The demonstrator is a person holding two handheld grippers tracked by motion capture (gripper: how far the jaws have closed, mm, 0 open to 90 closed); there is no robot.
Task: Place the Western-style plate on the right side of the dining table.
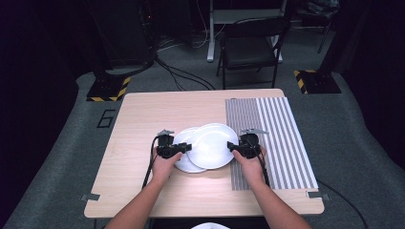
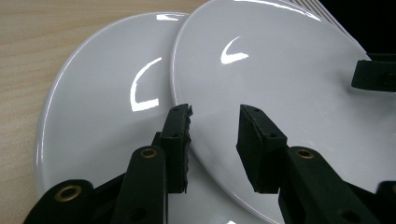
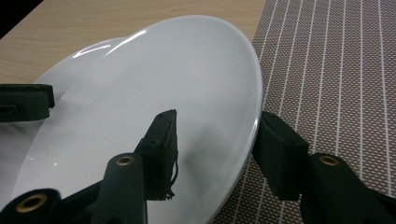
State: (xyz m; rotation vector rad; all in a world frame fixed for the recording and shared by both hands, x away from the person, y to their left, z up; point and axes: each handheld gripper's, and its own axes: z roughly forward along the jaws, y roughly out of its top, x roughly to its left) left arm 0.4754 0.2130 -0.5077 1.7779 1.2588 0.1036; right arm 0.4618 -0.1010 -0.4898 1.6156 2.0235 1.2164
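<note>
Glossy white upper plate (image 1: 212, 144) overlaps lower plate (image 1: 184, 162), tilted.

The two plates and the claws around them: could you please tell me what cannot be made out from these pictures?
- Lower plate: in the high view much of it is covered by the upper plate.
- Left claw: in the left gripper view, whether it touches the upper plate's rim is unclear.
- Right claw: its far pad sits behind the rim in the right gripper view, so contact is uncertain.
- White object: cut off by the high view's bottom edge.
</note>
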